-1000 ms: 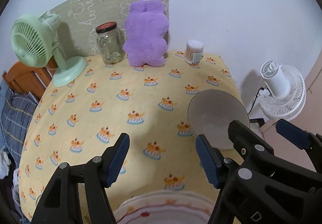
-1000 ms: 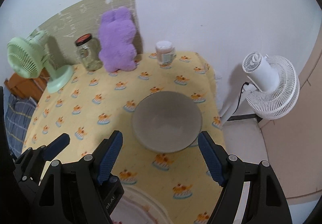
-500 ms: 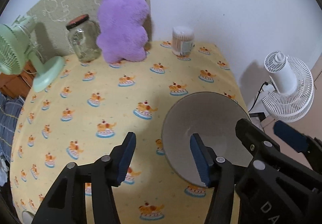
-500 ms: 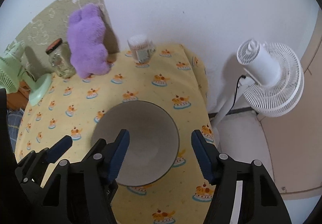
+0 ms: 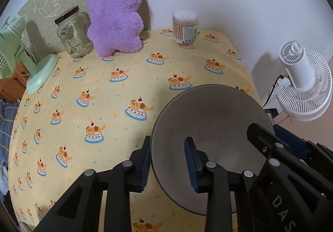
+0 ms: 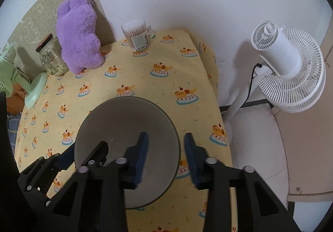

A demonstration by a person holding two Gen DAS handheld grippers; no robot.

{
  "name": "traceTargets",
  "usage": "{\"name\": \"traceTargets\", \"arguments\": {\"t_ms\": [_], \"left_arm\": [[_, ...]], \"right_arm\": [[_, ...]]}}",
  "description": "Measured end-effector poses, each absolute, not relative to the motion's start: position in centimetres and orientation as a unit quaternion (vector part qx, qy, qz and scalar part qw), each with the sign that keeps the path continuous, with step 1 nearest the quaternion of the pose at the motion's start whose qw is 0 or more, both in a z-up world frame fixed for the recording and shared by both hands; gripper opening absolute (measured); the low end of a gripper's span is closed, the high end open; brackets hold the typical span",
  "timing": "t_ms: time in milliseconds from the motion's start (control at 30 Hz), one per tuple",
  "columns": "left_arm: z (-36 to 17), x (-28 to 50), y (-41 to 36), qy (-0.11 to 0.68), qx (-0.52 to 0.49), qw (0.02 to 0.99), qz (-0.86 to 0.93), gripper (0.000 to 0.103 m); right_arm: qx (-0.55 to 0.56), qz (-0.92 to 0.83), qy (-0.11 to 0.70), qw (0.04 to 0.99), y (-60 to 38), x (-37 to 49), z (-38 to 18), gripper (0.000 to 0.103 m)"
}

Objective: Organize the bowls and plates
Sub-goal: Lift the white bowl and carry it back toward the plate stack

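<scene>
A: status on the bowl (image 5: 210, 127)?

B: grey bowl sits on the surface (image 5: 116, 94), near-right area, close to the right edge. Both grippers went from hovering back of it 1 s ago to straddling its rim now

A: left hand-held gripper (image 5: 167, 161)?

B: fingers apart, narrower than 1 s ago. One pad outside the bowl's left wall, the other inside. Contact w/ rim: can't tell, looks like a gap on the inner side

A: right hand-held gripper (image 6: 166, 154)?

B: same deal, mirrored. Fingers apart, left pad inside the bowl, right pad outside its right wall. Not clamped yet afaict

A: so two-sided rim pinch

B: my read, yes. Approach done, next step prob close both & lift. The patterned plate seen at the near edge 1 s ago is out of view now since the cams moved fwd, so stacking target isn't visible

A: risks?

B: bowl's near the right edge of the surface, uneven closing could shove it toward the drop. Smooth wall, so a thin rim grip may slip. Close both together imo

A: clutter?

B: far side only: purple plush (image 5: 116, 17), glass jar (image 5: 72, 34), cotton swab tub (image 5: 185, 26), green fan (image 5: 20, 53) far left. White fan (image 6: 289, 67) stands off the surface to the right. None in the way
</scene>
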State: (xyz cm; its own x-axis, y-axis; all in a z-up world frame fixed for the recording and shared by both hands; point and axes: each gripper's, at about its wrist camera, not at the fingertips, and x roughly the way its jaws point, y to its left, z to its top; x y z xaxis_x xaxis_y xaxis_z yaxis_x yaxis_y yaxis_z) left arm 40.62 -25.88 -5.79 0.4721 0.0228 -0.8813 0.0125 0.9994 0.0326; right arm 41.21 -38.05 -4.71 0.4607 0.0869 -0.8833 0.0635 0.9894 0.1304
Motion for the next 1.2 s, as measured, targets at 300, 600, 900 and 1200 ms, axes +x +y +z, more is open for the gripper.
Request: {"name": "traceTargets", "arguments": {"t_ms": [300, 600, 900, 1200], "left_arm": [[-6.0, 41.4, -26.0, 0.517, 0.026, 0.856, -0.002, 0.024], [-6.1, 41.1, -26.1, 0.525, 0.028, 0.851, 0.002, 0.024], [-5.5, 39.5, -25.9, 0.531, 0.034, 0.846, -0.001, 0.024], [-3.6, 36.7, -24.9, 0.534, 0.030, 0.845, 0.003, 0.024]], "right_arm": [[0.065, 0.002, 0.514, 0.855, -38.0, 41.7, -4.9, 0.030], [0.080, -0.002, 0.531, 0.844, -38.3, 41.7, -5.6, 0.028], [0.084, 0.001, 0.540, 0.838, -38.0, 40.3, -5.0, 0.028], [0.093, 0.007, 0.547, 0.832, -37.2, 37.8, -3.5, 0.028]]}}
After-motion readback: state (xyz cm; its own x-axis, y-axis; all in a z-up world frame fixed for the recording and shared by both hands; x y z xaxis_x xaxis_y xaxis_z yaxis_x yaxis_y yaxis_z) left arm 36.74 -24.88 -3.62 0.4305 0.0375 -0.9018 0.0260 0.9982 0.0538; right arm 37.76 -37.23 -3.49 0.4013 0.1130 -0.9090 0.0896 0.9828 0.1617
